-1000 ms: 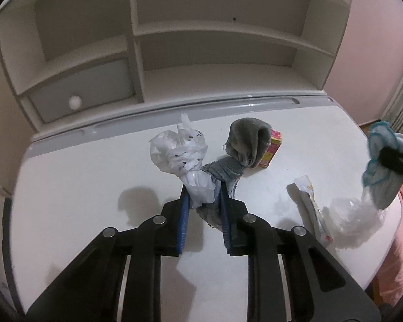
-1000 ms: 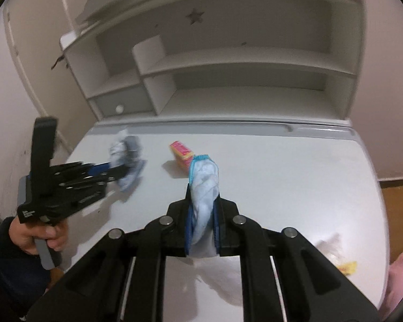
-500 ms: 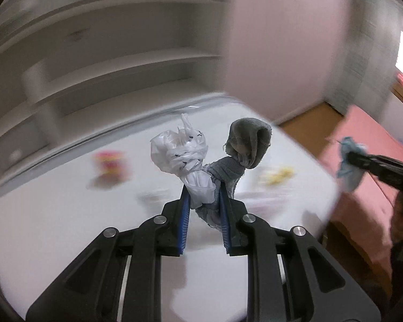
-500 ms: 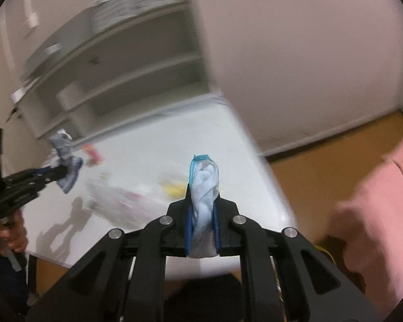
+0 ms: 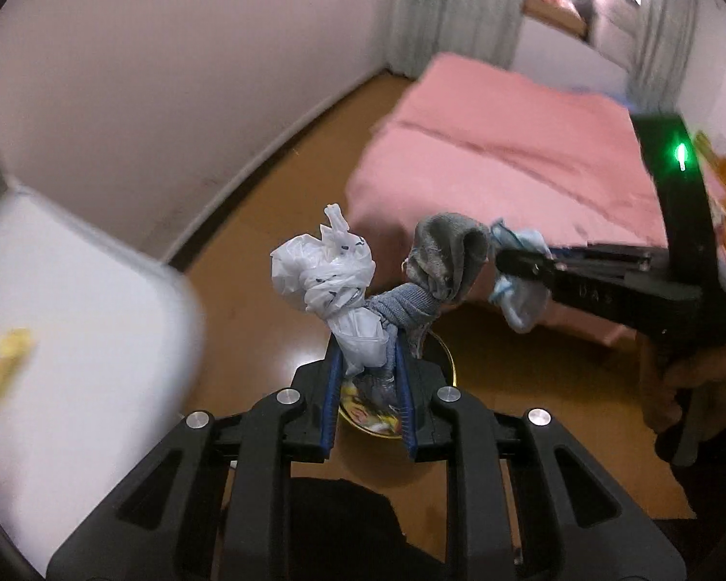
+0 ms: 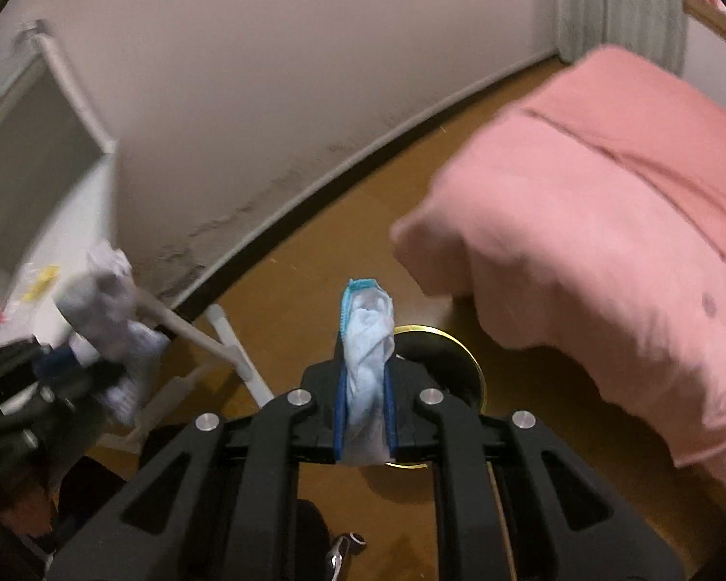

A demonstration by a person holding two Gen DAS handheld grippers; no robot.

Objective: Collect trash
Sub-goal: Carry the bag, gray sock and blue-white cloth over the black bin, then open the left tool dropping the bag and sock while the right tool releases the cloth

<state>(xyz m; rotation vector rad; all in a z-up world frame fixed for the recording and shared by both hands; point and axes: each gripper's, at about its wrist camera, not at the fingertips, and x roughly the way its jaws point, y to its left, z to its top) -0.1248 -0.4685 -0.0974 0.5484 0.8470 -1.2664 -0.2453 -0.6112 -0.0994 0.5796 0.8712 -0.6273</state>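
Observation:
My left gripper (image 5: 365,356) is shut on a crumpled white plastic bag (image 5: 324,276) and a grey sock (image 5: 447,252), both sticking up past the fingers. Under it, on the floor, stands a bin with a gold rim (image 5: 449,356) and colourful wrappers inside. My right gripper (image 6: 363,368) is shut on a light-blue cloth with a teal edge (image 6: 368,319), and it hangs over the same gold rim (image 6: 476,373). In the left wrist view the right gripper (image 5: 518,261) shows at the right, a hand on its handle. The left gripper (image 6: 87,363) appears blurred at the left of the right wrist view.
A bed with a pink cover (image 5: 508,145) stands right of the bin. The white desk (image 5: 72,329) with a yellow scrap (image 5: 5,368) is at the left, its white legs (image 6: 227,339) near the bin. Brown wooden floor (image 5: 276,193) runs to the wall and curtain (image 5: 450,9).
Both grippers have swung away from the desk top and down over the floor bin beside the bed. Each keeps hold of the same items as before.

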